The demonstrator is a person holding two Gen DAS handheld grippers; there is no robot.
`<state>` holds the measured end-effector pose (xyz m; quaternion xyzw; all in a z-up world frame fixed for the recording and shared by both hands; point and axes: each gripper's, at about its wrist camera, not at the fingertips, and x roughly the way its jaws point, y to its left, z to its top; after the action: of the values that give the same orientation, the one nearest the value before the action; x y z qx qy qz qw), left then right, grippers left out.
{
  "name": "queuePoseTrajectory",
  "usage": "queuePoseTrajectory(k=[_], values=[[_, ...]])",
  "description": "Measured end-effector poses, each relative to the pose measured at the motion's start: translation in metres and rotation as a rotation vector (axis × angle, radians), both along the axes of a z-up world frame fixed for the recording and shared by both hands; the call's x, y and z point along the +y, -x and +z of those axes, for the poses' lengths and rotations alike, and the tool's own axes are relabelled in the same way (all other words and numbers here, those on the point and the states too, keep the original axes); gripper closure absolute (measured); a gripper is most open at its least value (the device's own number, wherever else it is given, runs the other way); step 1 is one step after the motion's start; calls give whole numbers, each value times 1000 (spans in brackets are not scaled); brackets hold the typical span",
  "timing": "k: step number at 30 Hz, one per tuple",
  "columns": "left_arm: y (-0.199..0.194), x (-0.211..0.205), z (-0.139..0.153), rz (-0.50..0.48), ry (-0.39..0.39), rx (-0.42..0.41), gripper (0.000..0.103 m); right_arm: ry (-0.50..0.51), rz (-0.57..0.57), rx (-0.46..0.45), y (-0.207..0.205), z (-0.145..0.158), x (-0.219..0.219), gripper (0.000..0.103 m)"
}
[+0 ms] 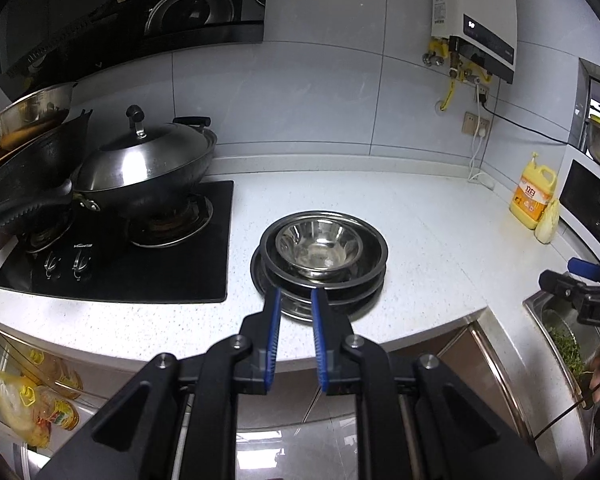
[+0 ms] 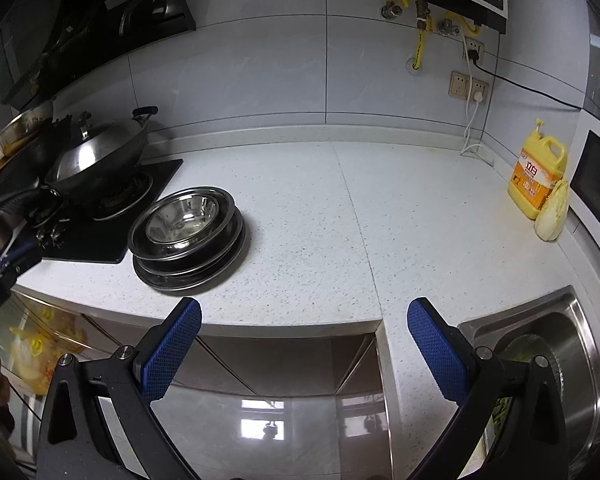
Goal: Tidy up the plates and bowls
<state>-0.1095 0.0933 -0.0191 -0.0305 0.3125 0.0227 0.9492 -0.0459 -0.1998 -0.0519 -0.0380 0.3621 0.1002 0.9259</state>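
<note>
Stack of plates (image 1: 320, 280) with bowl (image 1: 318, 246) sits on table (image 1: 420, 240) just right of stove (image 1: 140, 248); left tongs (image 1: 296, 296) narrowly open, empty, probably short of rim; right tongs (image 2: 304, 316) wide, empty; one-sided grip tips stack.

Home kitchen. Far left of the left gripper (image 1: 296, 296): black gas stove (image 1: 140, 256) with lidded wok (image 1: 148, 164) under a range hood (image 1: 100, 12). Ahead is speckled white countertop (image 2: 380, 216) and tiled wall with water heater (image 1: 476, 12); right of the right gripper (image 2: 304, 312): steel sink (image 2: 572, 332), yellow detergent jug (image 2: 536, 176).
</note>
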Motion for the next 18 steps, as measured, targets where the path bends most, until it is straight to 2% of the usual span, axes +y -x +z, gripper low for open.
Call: queuePoseTrajectory(k=[18], values=[[11, -4, 12, 23, -6, 18, 89, -23, 19, -25, 11, 10, -5, 2]])
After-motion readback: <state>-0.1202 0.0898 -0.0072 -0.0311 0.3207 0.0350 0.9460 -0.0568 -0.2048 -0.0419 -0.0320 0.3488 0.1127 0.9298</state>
